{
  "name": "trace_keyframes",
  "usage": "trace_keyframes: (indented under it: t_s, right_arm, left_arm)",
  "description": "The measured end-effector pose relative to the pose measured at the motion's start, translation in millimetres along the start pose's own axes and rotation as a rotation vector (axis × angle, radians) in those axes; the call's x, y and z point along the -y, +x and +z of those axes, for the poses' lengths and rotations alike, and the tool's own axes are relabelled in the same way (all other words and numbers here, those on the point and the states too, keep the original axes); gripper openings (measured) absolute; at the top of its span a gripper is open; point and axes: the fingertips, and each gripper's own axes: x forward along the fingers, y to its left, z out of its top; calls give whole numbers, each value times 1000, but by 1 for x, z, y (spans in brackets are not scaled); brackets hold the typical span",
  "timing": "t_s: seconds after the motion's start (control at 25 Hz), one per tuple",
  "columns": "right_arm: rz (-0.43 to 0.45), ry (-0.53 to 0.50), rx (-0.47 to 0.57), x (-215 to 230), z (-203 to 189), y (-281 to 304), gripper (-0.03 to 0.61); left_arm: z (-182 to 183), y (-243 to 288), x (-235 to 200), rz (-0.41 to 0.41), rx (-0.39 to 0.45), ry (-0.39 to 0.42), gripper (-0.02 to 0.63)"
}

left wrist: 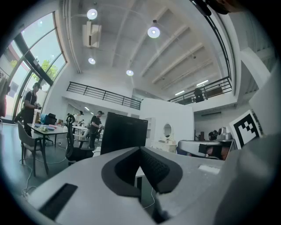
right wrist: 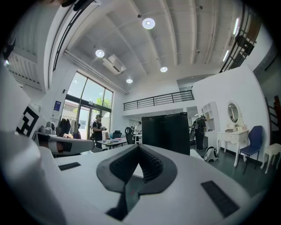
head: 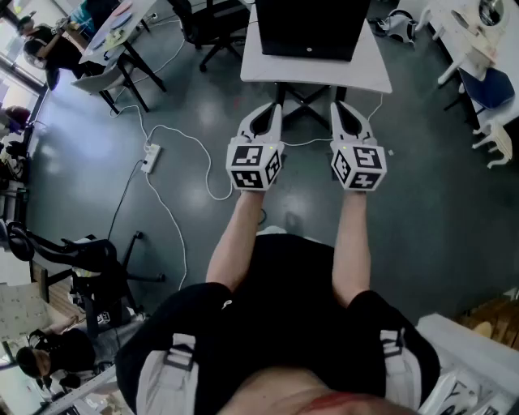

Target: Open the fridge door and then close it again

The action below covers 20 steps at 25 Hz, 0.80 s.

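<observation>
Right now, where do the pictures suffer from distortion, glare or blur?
Head view: sharp, soft sheen on the grey floor. Left gripper view: strong fisheye bending, dark corners, ceiling lamp blown out. Right gripper view: same bending, bright window partly washed out.

Grey floor (head: pixel 438 219): one white power strip (head: pixel 149 156) lies on it, with a white cable (head: pixel 172 217) trailing from it in loops. A white worktop (head: pixel 375 74) stands ahead, and a black office chair (head: pixel 212 24) is just left of it. To the right is a white dressing table (right wrist: pixel 232 134) with an oval mirror (right wrist: pixel 233 112). A blue chair (right wrist: pixel 252 147) stands beside it, with a bag (right wrist: pixel 211 154) on the floor nearby. Round ceiling lamps (right wrist: pixel 148 23) are lit. A railed balcony (right wrist: pixel 158 98) runs along the far wall. A person (right wrist: pixel 97 127) stands at a far table (right wrist: pixel 109 141) by tall windows (right wrist: pixel 88 103).
</observation>
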Motion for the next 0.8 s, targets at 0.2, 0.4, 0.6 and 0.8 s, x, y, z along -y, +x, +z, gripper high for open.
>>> trace_keyframes:
  t_s: [0.2, 0.4, 0.6, 0.8]
  right_arm:
    - [22, 21, 7, -10, 1, 9, -6]
    - [79, 12, -8, -27, -11, 25, -6]
    - [109, 14, -44, -36, -27, 47, -6]
    - [116, 32, -55, -33, -36, 90, -6]
  left_arm:
    - [3, -4, -16, 29, 6, -9, 0]
    - [-6, -9, -34, 56, -10, -25, 0]
    - [-22, -6, -62, 94, -33, -56, 0]
    - [-26, 27, -88, 73, -34, -67, 0]
